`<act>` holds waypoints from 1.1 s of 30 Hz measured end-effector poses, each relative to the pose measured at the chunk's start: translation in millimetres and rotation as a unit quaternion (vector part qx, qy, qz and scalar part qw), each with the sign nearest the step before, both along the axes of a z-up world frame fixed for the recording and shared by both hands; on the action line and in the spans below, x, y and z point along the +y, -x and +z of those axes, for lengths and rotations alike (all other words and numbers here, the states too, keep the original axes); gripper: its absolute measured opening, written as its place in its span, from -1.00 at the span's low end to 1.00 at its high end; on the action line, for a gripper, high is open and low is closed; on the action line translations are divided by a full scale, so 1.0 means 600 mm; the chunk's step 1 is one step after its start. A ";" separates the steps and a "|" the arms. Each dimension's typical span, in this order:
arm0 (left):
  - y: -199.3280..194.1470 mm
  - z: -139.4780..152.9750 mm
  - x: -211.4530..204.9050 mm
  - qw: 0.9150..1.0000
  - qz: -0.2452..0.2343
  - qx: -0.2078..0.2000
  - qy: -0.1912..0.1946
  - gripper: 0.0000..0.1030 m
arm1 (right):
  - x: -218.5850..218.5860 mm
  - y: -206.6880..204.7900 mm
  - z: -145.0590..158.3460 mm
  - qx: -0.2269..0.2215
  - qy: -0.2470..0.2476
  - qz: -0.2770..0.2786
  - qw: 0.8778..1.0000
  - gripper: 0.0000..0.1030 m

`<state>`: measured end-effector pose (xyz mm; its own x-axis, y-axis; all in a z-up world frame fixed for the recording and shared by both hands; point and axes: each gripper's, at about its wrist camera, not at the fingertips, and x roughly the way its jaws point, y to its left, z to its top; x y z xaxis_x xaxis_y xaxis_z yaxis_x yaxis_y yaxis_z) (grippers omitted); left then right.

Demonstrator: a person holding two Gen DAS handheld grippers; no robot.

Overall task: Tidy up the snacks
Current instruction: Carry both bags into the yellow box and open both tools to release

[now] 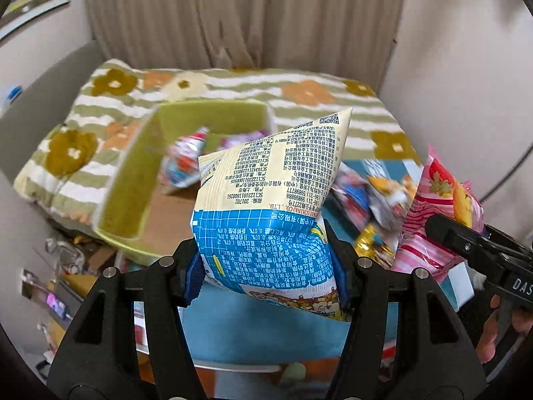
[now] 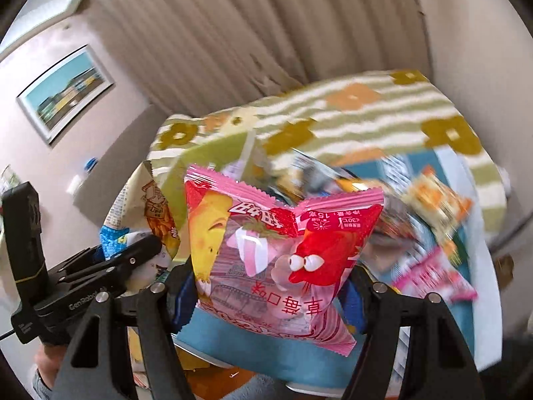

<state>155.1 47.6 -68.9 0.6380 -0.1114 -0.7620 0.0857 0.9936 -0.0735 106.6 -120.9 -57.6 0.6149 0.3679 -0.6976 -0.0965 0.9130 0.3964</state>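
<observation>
My left gripper (image 1: 268,276) is shut on a cream-and-blue snack bag (image 1: 269,206), held up in the air with its printed back facing me. My right gripper (image 2: 271,290) is shut on a pink strawberry snack pack (image 2: 276,250); that pack also shows at the right in the left wrist view (image 1: 429,230). A green box (image 1: 133,180) stands beyond the left gripper with some snack packs (image 1: 186,160) inside. More loose snack packs (image 2: 429,220) lie on a blue tray (image 2: 253,356) under and right of both grippers.
A striped floral blanket (image 1: 299,90) covers the surface behind the box and tray. Curtains (image 1: 240,13) hang at the back. A framed picture (image 2: 63,93) is on the left wall. Clutter (image 1: 66,266) lies low at the left.
</observation>
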 end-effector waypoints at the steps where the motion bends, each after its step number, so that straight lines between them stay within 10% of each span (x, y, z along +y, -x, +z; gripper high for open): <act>1: -0.005 0.005 0.015 1.000 0.007 -0.003 0.001 0.10 | 0.013 -0.009 0.005 -0.004 0.000 0.008 1.000 0.29; 16: -0.172 -0.057 0.207 0.998 0.008 0.067 -0.018 0.12 | 0.251 -0.188 -0.011 0.010 0.028 0.066 0.997 0.29; 18: -0.190 -0.076 0.211 0.997 -0.011 0.080 -0.020 0.35 | 0.265 -0.201 -0.021 0.020 0.032 0.060 0.997 0.29; 20: -0.199 -0.090 0.216 0.996 -0.026 0.078 -0.030 0.99 | 0.278 -0.213 -0.029 0.030 0.037 0.049 0.998 0.29; 33: -0.186 -0.107 0.300 0.995 -0.041 0.087 0.004 0.99 | 0.315 -0.241 -0.062 0.079 0.111 0.038 0.990 0.29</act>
